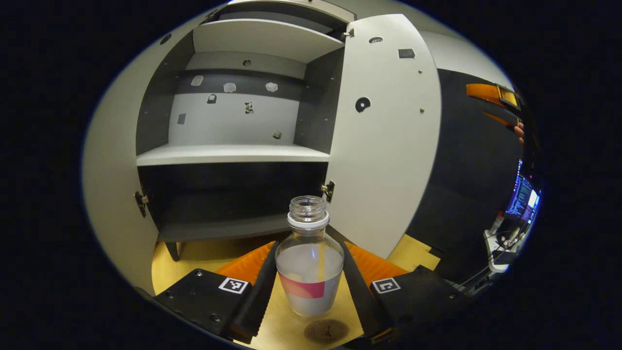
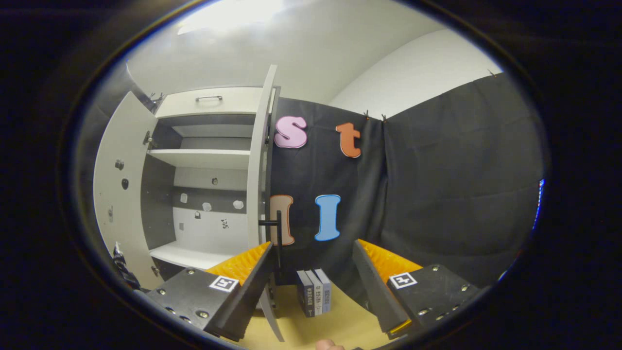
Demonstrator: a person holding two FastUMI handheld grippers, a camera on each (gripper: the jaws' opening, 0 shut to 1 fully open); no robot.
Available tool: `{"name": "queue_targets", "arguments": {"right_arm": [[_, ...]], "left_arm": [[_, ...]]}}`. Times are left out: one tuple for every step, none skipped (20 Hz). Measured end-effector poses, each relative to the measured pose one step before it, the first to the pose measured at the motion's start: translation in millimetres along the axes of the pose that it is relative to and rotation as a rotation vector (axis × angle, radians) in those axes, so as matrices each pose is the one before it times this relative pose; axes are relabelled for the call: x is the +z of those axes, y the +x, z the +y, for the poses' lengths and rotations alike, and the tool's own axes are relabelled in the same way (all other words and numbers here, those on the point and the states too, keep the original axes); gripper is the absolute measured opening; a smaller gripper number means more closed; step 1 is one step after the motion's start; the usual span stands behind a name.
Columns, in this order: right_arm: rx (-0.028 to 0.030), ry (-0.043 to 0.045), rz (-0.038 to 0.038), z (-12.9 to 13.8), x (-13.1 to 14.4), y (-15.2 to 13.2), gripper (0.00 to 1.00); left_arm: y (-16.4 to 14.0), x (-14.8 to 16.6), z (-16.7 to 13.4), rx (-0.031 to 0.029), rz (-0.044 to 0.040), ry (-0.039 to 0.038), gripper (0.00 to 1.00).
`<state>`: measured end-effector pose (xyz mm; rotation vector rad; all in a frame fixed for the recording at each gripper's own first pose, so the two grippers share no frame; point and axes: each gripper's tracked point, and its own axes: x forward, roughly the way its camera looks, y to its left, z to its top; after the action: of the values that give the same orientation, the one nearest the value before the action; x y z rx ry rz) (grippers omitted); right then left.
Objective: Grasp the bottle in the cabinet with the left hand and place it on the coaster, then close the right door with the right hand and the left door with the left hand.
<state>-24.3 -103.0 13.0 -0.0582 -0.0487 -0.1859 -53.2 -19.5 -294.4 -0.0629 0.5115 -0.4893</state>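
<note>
Left gripper view shows the left gripper (image 1: 311, 291) clamped on the uncapped bottle (image 1: 309, 262) just above the coaster (image 1: 326, 331) beneath it, likely needing lowering, while the right gripper (image 2: 311, 287) hangs open.

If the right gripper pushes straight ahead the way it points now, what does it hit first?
Probably the books standing on the table, framed between the open jaws of the right gripper. The open right door stands just left of that line, its edge near the left jaw; depth is hard to judge.
</note>
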Motion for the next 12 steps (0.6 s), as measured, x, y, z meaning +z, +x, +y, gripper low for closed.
{"name": "queue_targets", "arguments": {"right_arm": [[-0.00261, -0.00262, -0.0006, -1.16, 0.11, -0.11, 0.93], [-0.00173, -0.0027, 0.00019, -1.22, -0.66, -0.25, 0.97], [-0.00145, -0.0023, 0.00163, -0.32, -0.19, -0.45, 0.93], [-0.00132, -0.00165, 0.0015, -1.07, -0.65, -0.86, 0.97], [-0.00007, -0.00161, 0.00044, -0.37, 0.56, -0.76, 0.97], [-0.00025, -0.00221, 0.00028, -0.22, -0.61, 0.33, 0.97], [0.00122, -0.00187, 0.00027, 0.06, 0.13, -0.34, 0.97], [0.00138, -0.0016, 0.00057, 0.32, -0.98, -0.52, 0.97], [0.0016, -0.00183, 0.00147, 0.22, -0.08, 0.94, 0.97], [0.00134, -0.00137, 0.00118, 0.24, 0.02, 0.01, 0.97], [0.00033, -0.00102, -0.00028, 0.13, 0.13, 0.66, 0.97], [0.00011, -0.00151, 0.00074, -0.64, 0.06, 0.05, 0.93]], "left_arm": [[-0.82, -11.73, -4.35, -0.01768, 0.01322, -0.00059, 0.78], [0.62, -11.44, -3.54, -0.01643, 0.01344, 0.00143, 0.78], [-0.15, -11.32, -3.52, -0.01368, 0.0165, 0.0016, 0.78], [-0.63, -14.71, -3.99, -0.01117, 0.02446, 0.00037, 0.78], [-0.41, -12.78, -3.71, -0.00946, 0.02508, -0.00038, 0.78], [1.74, -9.67, -2.01, -0.01032, 0.01569, -0.00215, 0.78], [1.23, -8.2, -2.11, -0.01213, 0.00842, -0.00223, 0.78], [-1.04, -9.34, -4.33, -0.0106, 0.00366, -0.00155, 0.78], [2.52, -5.47, -0.97, -0.00585, -0.00104, -0.0039, 0.78], [0.73, -5.08, -0.27, -0.00423, -0.00228, -0.0074, 0.78], [3.29, -4.29, -0.31, -0.00294, -0.00173, -0.01007, 0.78], [1.46, -5.77, 0.55, 0.00134, 0.00259, -0.01055, 0.78]]}}
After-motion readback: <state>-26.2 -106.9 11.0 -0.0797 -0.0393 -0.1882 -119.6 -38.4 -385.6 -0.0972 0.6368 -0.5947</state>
